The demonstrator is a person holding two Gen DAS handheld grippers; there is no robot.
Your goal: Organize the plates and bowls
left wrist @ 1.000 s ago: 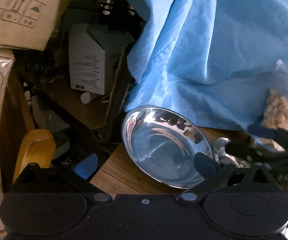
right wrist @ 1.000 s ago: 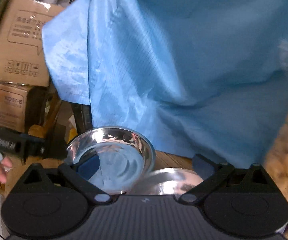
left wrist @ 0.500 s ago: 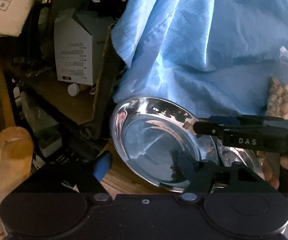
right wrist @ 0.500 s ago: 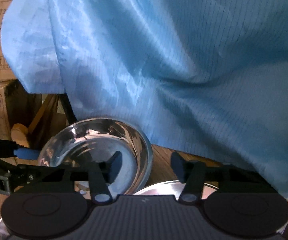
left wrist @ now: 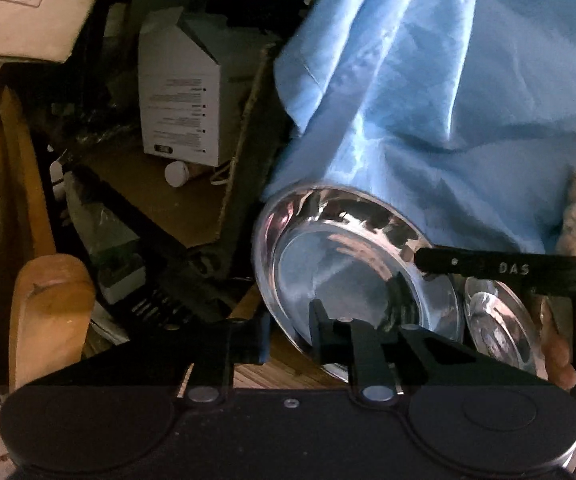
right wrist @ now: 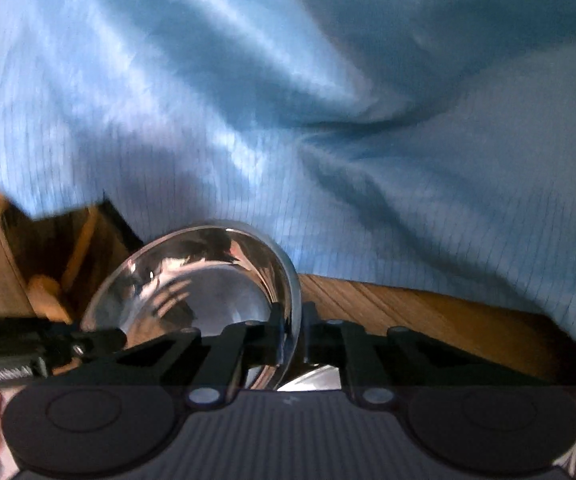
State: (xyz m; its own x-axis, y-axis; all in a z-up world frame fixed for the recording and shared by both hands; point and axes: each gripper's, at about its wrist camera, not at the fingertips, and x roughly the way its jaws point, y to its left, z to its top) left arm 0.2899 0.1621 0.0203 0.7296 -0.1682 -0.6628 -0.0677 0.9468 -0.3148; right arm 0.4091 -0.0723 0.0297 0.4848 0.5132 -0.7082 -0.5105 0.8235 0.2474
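Steel is what we hold: a shiny bowl [left wrist: 351, 272], tilted on edge above a wooden table [right wrist: 427, 312]. Going left to right in the left wrist view, we see a tan wooden post [left wrist: 48, 312] at the far left, then a white carton [left wrist: 184, 108] standing on a dark shelf with a small white cap [left wrist: 176, 174] just beside its base, and then a blue cloth [left wrist: 447, 100] hanging behind the bowl. Our left gripper [left wrist: 288, 336] has its two fingers drawn close over the bowl's near rim, one outside the wall and one inside, so we read it as clamped on the bowl. Right of the bowl, touching or nearly touching it, lies a plate [left wrist: 499, 328], also steel, and our right gripper [left wrist: 419, 258] comes in from the right edge with its tip on the bowl's far rim. In the right wrist view the left gripper [right wrist: 100, 338] enters from the left edge and meets the bowl [right wrist: 208, 288] at its left rim, while our right gripper [right wrist: 291, 336] pinches the bowl's right rim, its fingers almost together with the thin wall between them. A sliver of the plate [right wrist: 315, 380] shows below those fingers, and the blue cloth [right wrist: 327, 100] fills everything above.
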